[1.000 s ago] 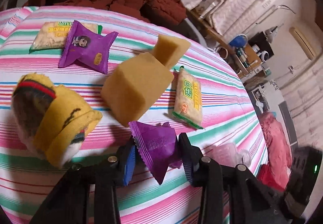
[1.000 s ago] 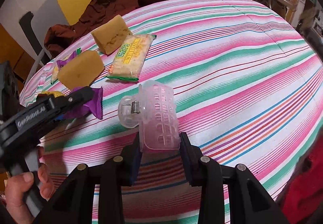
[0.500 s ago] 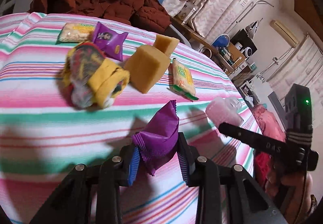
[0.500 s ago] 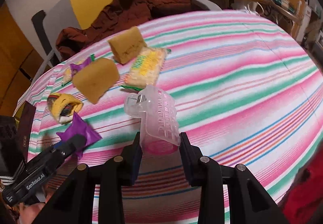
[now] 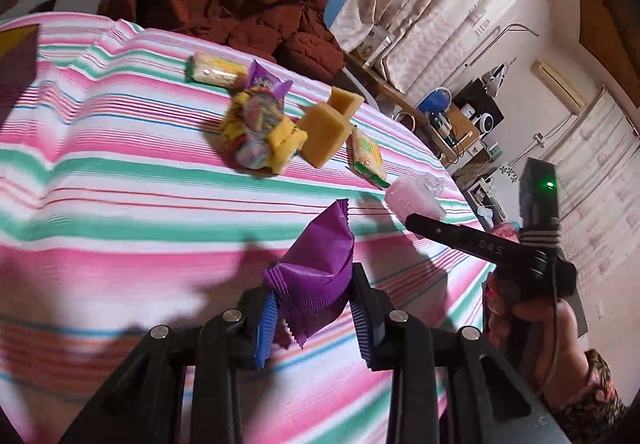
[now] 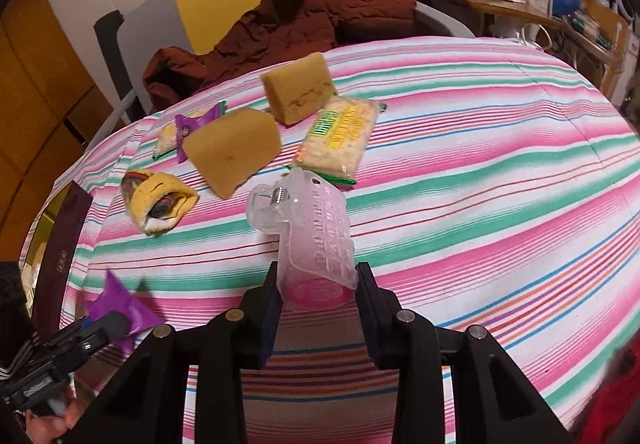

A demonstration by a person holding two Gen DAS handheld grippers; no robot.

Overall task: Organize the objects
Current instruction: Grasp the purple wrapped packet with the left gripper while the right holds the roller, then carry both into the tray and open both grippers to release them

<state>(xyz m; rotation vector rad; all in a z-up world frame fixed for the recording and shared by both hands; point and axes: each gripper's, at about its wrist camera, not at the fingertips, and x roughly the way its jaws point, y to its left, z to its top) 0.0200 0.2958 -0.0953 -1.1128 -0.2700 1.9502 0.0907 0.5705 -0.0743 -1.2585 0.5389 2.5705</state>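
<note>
The left hand-held gripper (image 5: 314, 308) is clamping a crinkly purple foil snack packet (image 5: 316, 268) between its two blue-ribbed fingers (image 5: 266, 328), holding it lifted clear of the striped pink, green and white cloth-covered surface (image 5: 120, 204), over the near part of it. The right hand-held gripper (image 6: 316, 296) is gripping a translucent pink plastic hair claw clip (image 6: 316, 236) by its lower end, the clip's metal spring pointing away toward the far side; it too is being held above the cloth.

Seen from the left wrist, the right hand-held gripper is reaching in from the right edge with the pink clip at its tip, a green light glowing on its body. Seen from the right wrist, the left hand-held gripper is showing at the near left corner with the purple packet in it.

Toward the far left part of the surface the remaining things are lying close together. A rolled yellow sock bundle with multicoloured stripes (image 6: 160, 200) is sitting nearest the left edge. Just beside it a large tan foam sponge block (image 6: 232, 150) is resting, with a second tan sponge wedge (image 6: 298, 88) behind it. A clear-wrapped rice cracker packet with green and yellow print (image 6: 340, 140) is lying just right of the sponges. Behind the large block, a second purple snack packet (image 6: 196, 124) is overlapping another pale cracker packet (image 6: 166, 138).

A dark maroon flat box (image 6: 60, 252) is lying along the left edge. A rust-brown jacket (image 6: 304, 20) is draped over a chair beyond the far edge.
</note>
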